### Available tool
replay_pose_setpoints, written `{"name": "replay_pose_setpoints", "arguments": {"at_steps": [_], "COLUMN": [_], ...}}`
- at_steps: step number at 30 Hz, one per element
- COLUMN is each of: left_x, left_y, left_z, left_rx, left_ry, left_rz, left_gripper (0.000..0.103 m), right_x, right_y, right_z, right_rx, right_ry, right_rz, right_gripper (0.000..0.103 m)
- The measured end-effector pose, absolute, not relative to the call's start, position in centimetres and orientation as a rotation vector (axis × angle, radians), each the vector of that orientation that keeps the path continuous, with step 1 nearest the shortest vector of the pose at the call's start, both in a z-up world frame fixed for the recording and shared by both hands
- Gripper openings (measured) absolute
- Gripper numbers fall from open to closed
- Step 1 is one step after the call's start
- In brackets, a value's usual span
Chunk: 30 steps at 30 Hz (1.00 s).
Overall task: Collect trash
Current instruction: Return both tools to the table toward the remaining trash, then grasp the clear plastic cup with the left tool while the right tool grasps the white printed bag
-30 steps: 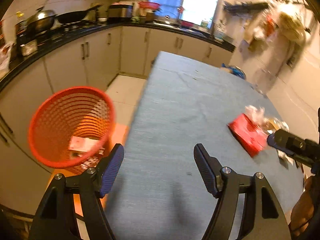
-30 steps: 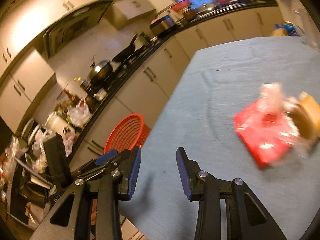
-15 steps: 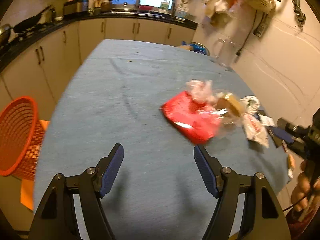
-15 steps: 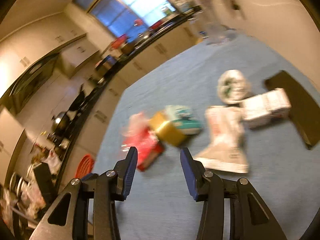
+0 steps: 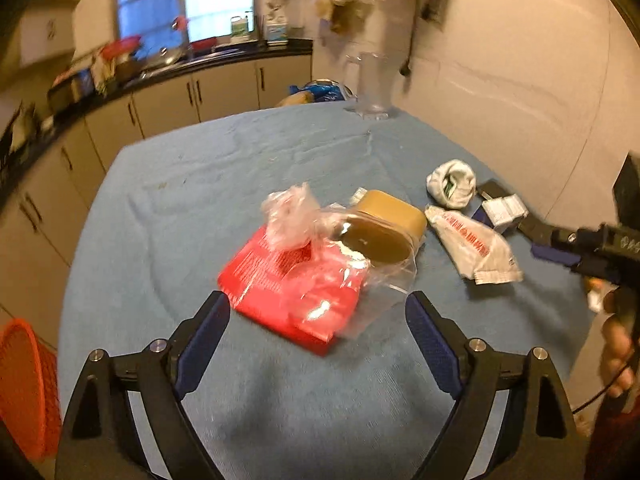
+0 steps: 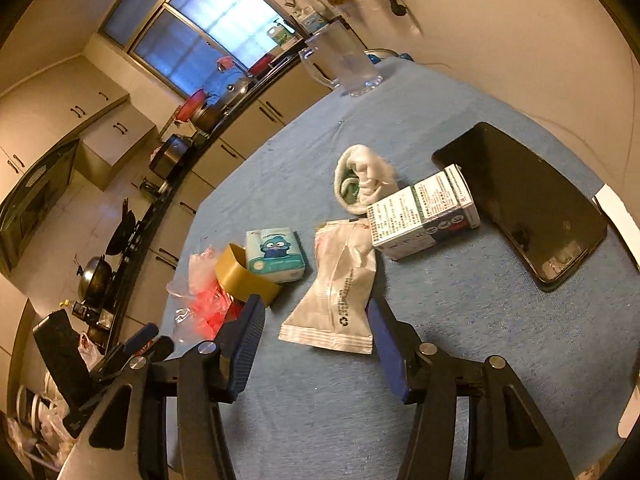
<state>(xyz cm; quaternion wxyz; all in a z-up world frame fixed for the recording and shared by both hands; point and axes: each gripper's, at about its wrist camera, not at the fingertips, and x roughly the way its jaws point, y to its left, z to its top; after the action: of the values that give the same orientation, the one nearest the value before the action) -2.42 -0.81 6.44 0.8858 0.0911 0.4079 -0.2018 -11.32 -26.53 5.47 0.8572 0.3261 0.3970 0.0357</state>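
My left gripper (image 5: 316, 330) is open and empty, just short of a red packet (image 5: 276, 280) under crumpled clear plastic (image 5: 304, 220) and a roll of brown tape (image 5: 384, 228). My right gripper (image 6: 316, 334) is open and empty, its tips either side of the near end of a flat white wrapper (image 6: 340, 284), also in the left wrist view (image 5: 472, 248). A crumpled white wad (image 6: 362, 178), a small white carton (image 6: 424, 212) and a tissue pack (image 6: 274, 254) lie beyond. The orange basket (image 5: 24, 384) stands on the floor at left.
A black phone (image 6: 524, 204) lies on the blue tablecloth (image 6: 460, 340) at right. A glass jug (image 6: 344, 62) stands at the table's far end. Kitchen counters with pans run along the left. The wall is close on the right.
Both views swung from the basket side to the trash on the table. The left gripper came up to the red packet; the right gripper came up to the white wrapper.
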Motion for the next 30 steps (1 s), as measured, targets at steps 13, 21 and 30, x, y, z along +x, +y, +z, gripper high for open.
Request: {"name": "replay_pose_setpoints", "arguments": {"at_steps": [13,21,30], "left_x": [0.5,0.0,-2.7], "left_y": [-4.4,-2.7,-0.6], "left_z": [2.9,3.0,4.1], "left_rx": [0.296,0.231,0.167], "left_ry": [0.886,0.858,0.82], "left_rz": [-0.377,-0.376,-0.406], "left_gripper": [0.073,0.072,0.072], "right_x": [-9.8,-7.8,-8.7], "right_y": [-27.5,-25.9,-24.5], "right_z": [3.8,2.2,2.4], "right_rx": [0.704,0.655,0.644], "right_ry": [0.869,0.947,0.95], "right_rz": [0.054,0.037,0.057], "right_gripper": [0.059,0.061,0.034]}}
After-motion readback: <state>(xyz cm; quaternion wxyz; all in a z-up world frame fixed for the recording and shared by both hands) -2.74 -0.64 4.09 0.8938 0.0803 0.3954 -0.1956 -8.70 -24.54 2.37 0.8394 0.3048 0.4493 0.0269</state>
